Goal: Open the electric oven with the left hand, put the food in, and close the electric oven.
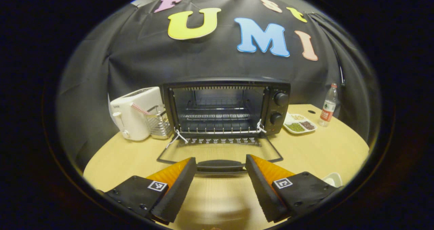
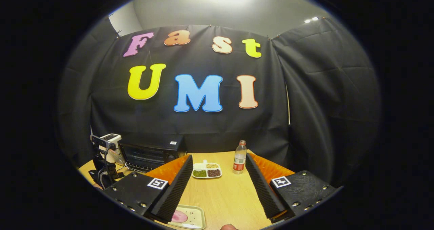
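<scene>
Both grippers' fingers are spread, nothing held. The oven [image 1: 226, 108] is seen open at the desk's [image 2: 223, 196] back-left edge, door [image 1: 220, 150] lowered. The food [image 2: 178, 216] is found below the right gripper [image 2: 218, 186], the nearer one.

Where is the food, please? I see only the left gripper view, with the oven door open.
Observer: In the right gripper view, a pink piece of food lies on a pale tray on the table, near the bottom of the picture.
Operator: Is the right claw holding it?
Observer: No. The right claw is open and holds nothing. The tray lies below, near one of its fingers.
</scene>
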`<state>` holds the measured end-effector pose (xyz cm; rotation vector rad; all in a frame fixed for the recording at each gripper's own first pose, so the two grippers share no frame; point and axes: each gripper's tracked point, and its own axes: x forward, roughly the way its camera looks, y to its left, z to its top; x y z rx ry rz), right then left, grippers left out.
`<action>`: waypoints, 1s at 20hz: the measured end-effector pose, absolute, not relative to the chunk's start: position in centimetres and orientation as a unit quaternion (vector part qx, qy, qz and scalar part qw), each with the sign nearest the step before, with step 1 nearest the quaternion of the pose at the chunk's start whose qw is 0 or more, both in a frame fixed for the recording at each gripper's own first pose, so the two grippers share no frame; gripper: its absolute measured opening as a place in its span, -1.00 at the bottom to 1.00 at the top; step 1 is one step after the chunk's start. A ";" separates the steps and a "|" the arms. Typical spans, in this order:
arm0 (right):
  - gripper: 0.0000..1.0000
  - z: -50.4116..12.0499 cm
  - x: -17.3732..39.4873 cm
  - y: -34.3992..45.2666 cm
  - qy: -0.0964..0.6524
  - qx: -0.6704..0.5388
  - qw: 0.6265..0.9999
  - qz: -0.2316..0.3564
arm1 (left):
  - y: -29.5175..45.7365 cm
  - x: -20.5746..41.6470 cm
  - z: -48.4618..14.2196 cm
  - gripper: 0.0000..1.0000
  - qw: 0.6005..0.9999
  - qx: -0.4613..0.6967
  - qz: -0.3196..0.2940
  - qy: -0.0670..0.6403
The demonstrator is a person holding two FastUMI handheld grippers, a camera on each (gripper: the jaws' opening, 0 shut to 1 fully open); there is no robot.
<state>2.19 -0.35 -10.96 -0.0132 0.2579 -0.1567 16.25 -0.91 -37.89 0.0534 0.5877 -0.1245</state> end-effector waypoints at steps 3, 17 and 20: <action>0.91 -12.6 2.4 0.3 0.158 0.025 0.986 -0.051 | -0.9 15.6 -32.9 1.00 0.967 0.022 -0.060 0.247; 0.92 -26.5 0.0 3.3 0.384 0.053 0.917 0.099 | 1.4 8.6 -16.3 0.95 0.991 0.028 -0.026 0.126; 0.92 -29.1 -1.0 3.9 0.429 0.077 0.891 0.124 | 1.9 7.1 -15.4 1.00 0.992 0.036 -0.015 0.122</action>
